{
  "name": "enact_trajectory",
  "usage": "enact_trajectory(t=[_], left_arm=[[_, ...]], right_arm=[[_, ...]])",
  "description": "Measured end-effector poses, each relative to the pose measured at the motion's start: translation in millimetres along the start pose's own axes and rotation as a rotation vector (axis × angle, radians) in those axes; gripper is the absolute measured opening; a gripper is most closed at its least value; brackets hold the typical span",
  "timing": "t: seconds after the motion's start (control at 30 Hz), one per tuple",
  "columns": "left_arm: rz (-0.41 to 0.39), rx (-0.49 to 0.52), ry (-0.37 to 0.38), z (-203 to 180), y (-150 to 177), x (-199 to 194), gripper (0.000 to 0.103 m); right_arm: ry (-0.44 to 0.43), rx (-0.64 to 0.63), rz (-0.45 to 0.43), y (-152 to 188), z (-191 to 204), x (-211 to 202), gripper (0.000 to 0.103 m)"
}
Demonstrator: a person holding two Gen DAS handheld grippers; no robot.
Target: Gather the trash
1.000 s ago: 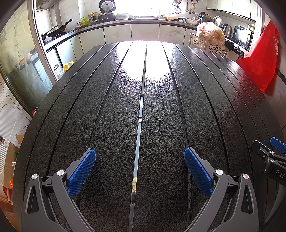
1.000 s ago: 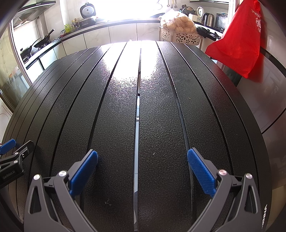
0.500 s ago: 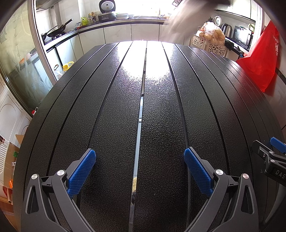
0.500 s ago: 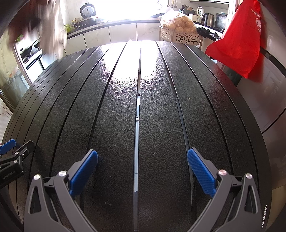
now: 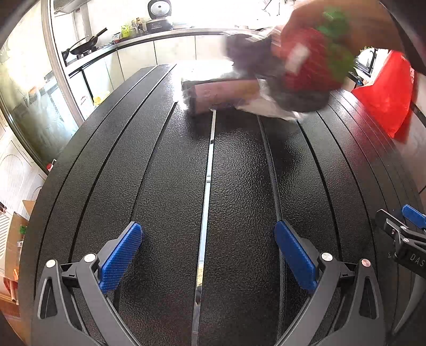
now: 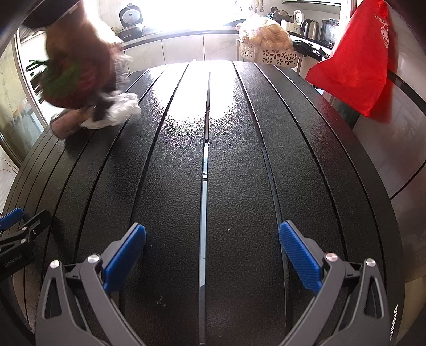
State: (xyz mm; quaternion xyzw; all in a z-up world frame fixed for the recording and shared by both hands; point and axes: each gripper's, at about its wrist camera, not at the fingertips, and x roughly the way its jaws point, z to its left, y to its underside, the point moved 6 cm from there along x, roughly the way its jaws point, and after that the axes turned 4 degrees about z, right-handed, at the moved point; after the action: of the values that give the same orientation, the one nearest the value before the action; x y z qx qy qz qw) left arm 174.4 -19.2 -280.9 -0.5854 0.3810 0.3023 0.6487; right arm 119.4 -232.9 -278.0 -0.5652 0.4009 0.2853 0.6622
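A person's hand (image 5: 346, 24) lowers a blurred bundle of trash onto the far part of the black ribbed table (image 5: 165, 181). The bundle holds a red and green wrapper (image 5: 311, 61), a pinkish carton (image 5: 221, 93) and crumpled white plastic (image 5: 266, 107). In the right wrist view the same hand (image 6: 77, 50) and white plastic (image 6: 117, 110) are at the far left, beside the pinkish carton (image 6: 65, 123). My left gripper (image 5: 209, 255) is open and empty near the table's front edge. My right gripper (image 6: 213, 255) is open and empty too, well short of the trash.
A red bag (image 6: 356, 66) hangs at the right of the table. A white basket with bagged bread (image 6: 266, 49) stands behind the far edge. Kitchen counters with a rice cooker (image 5: 159, 12) and a wok (image 5: 85, 46) run along the back and left.
A person's hand has come down from the top of both views and set a bundle of trash onto the far table. Neither gripper has moved.
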Motion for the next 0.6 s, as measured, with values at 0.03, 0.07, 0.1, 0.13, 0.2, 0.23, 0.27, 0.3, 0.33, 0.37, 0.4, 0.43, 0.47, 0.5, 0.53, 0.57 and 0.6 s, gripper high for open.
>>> enact_trajectory(t=[0.03, 0.07, 0.1, 0.13, 0.2, 0.23, 0.27, 0.3, 0.33, 0.37, 0.4, 0.43, 0.47, 0.5, 0.53, 0.57, 0.6], left_arm=[[0.000, 0.000, 0.001, 0.2, -0.3, 0.3, 0.096], [0.000, 0.000, 0.001, 0.2, -0.3, 0.3, 0.096], [0.000, 0.000, 0.001, 0.3, -0.4, 0.3, 0.096], [0.000, 0.000, 0.001, 0.5, -0.4, 0.5, 0.096], [-0.001, 0.000, 0.001, 0.8, -0.5, 0.8, 0.096], [0.000, 0.000, 0.001, 0.7, -0.4, 0.7, 0.096], [-0.001, 0.000, 0.001, 0.7, -0.5, 0.8, 0.096], [-0.001, 0.000, 0.001, 0.9, -0.5, 0.7, 0.096], [-0.001, 0.000, 0.001, 0.5, -0.7, 1.0, 0.096], [-0.001, 0.000, 0.001, -0.1, -1.0, 1.5, 0.096], [-0.001, 0.000, 0.001, 0.9, -1.7, 2.0, 0.096], [-0.001, 0.000, 0.001, 1.0, -1.4, 2.1, 0.096], [-0.001, 0.000, 0.001, 1.1, -1.4, 2.2, 0.096], [-0.001, 0.000, 0.001, 1.4, -1.0, 2.0, 0.096], [-0.001, 0.000, 0.001, 1.2, -1.2, 2.0, 0.096], [-0.001, 0.000, 0.001, 1.3, -1.2, 2.1, 0.096], [-0.001, 0.000, 0.001, 1.3, -1.1, 2.1, 0.096]], right_arm=[[0.000, 0.000, 0.000, -0.2, -0.2, 0.1, 0.100], [0.000, 0.000, 0.000, -0.4, -0.6, -0.2, 0.100], [0.000, 0.000, 0.000, -0.4, -0.4, -0.3, 0.100], [0.000, 0.000, 0.000, -0.5, -0.6, -0.3, 0.100], [0.000, 0.000, 0.000, 0.1, -0.3, -0.3, 0.100], [-0.001, 0.000, 0.000, 0.5, 0.0, -0.3, 0.100], [-0.001, 0.000, 0.000, 1.1, 0.3, -0.2, 0.100], [-0.001, 0.000, 0.000, 1.5, 0.4, -0.2, 0.100], [-0.001, -0.001, 0.000, 1.6, 0.4, -0.1, 0.100], [-0.001, -0.001, 0.000, 1.9, 0.3, 0.0, 0.100], [-0.002, -0.001, 0.000, 2.3, 0.4, -0.2, 0.100], [-0.001, -0.001, 0.000, 2.3, 0.4, 0.0, 0.100], [-0.001, -0.001, 0.000, 2.7, 0.6, 0.0, 0.100], [-0.001, -0.001, 0.000, 3.1, 0.5, -0.1, 0.100], [-0.002, -0.001, 0.000, 2.9, -0.2, 0.1, 0.100], [-0.002, -0.001, 0.000, 2.9, -0.3, 0.2, 0.100], [-0.002, -0.001, 0.000, 2.9, -0.3, 0.1, 0.100]])
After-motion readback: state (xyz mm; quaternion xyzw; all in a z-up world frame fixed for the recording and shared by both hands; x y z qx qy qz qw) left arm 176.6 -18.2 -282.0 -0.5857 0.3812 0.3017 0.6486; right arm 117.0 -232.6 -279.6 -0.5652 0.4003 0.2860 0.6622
